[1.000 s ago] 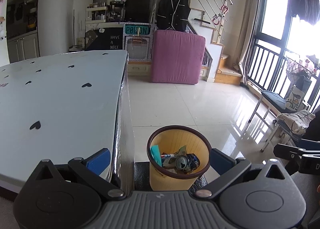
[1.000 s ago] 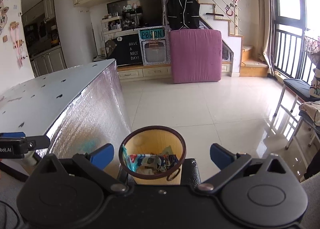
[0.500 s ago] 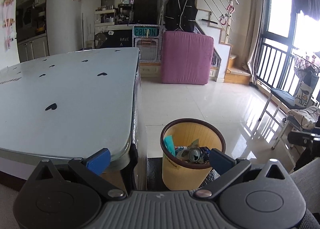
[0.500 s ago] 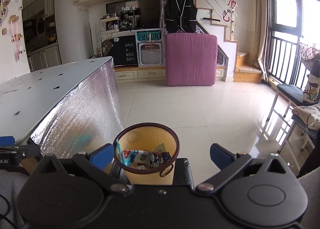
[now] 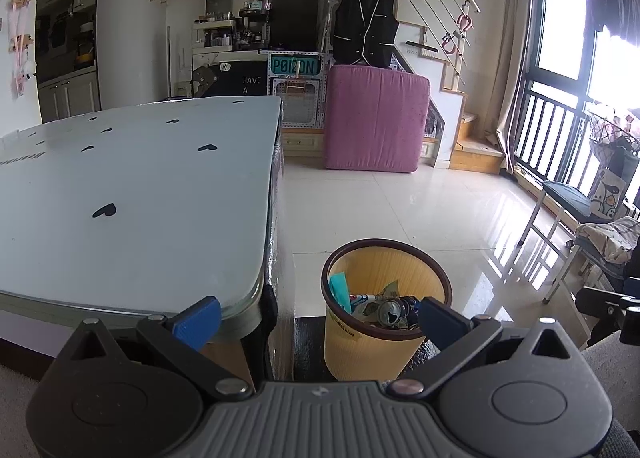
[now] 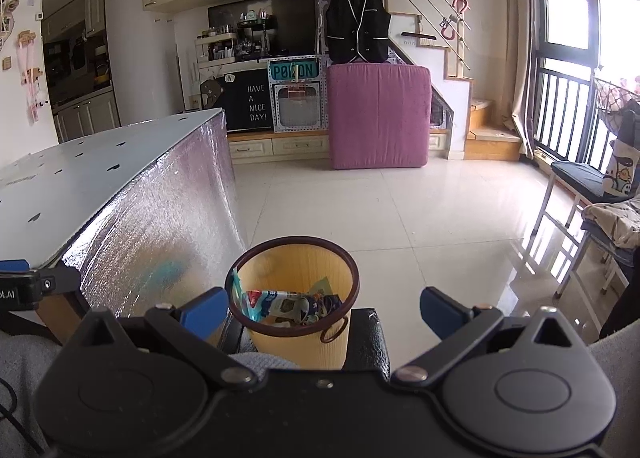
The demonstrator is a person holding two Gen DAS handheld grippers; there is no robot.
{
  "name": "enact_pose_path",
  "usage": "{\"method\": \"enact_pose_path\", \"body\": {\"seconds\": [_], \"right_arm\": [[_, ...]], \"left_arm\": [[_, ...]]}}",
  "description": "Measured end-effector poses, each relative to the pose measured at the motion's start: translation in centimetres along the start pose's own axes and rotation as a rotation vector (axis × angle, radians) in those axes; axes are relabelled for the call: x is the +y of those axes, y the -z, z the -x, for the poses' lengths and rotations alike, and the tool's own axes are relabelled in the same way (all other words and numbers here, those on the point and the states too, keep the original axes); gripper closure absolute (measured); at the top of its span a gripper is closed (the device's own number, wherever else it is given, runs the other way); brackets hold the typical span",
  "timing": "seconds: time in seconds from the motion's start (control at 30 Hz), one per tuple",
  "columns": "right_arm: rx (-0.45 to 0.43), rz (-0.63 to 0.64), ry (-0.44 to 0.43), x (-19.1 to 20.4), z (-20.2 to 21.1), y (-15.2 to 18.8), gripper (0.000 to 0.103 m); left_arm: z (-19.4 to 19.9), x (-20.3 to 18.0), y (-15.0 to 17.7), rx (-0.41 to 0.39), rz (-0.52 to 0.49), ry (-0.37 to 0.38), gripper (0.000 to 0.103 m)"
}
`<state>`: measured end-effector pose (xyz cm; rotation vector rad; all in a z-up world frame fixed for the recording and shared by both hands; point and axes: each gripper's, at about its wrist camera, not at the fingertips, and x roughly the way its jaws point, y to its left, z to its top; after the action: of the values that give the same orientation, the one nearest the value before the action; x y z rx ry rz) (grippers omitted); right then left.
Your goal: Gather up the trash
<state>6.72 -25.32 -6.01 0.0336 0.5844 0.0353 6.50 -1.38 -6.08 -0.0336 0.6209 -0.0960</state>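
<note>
A yellow bin with a brown rim stands on a black block beside the table's corner; the same bin shows in the right wrist view. Inside lie a crushed can, wrappers and a teal piece. My left gripper is open with nothing between its blue pads, held low near the table corner and the bin. In its own view my right gripper is open too and holds nothing, with the bin straight ahead between its fingers.
A white table with black heart marks fills the left; its side is wrapped in silver foil. A pink mattress leans at the back. Chairs with cloth stand by the window rail. Glossy tiled floor lies between them.
Both grippers have dropped lower and pulled back, so the table top looks flatter and the bin sits further right in the left view. Both stayed open.
</note>
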Motion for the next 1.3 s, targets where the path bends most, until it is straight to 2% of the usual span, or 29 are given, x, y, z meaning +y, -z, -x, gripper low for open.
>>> {"method": "enact_pose_path", "body": {"seconds": [1.3], "right_arm": [[-0.011,0.012,0.006,0.07,0.18,0.06,0.000]], "left_arm": [[-0.19,0.11,0.09,0.003,-0.001,0.002,0.000]]}}
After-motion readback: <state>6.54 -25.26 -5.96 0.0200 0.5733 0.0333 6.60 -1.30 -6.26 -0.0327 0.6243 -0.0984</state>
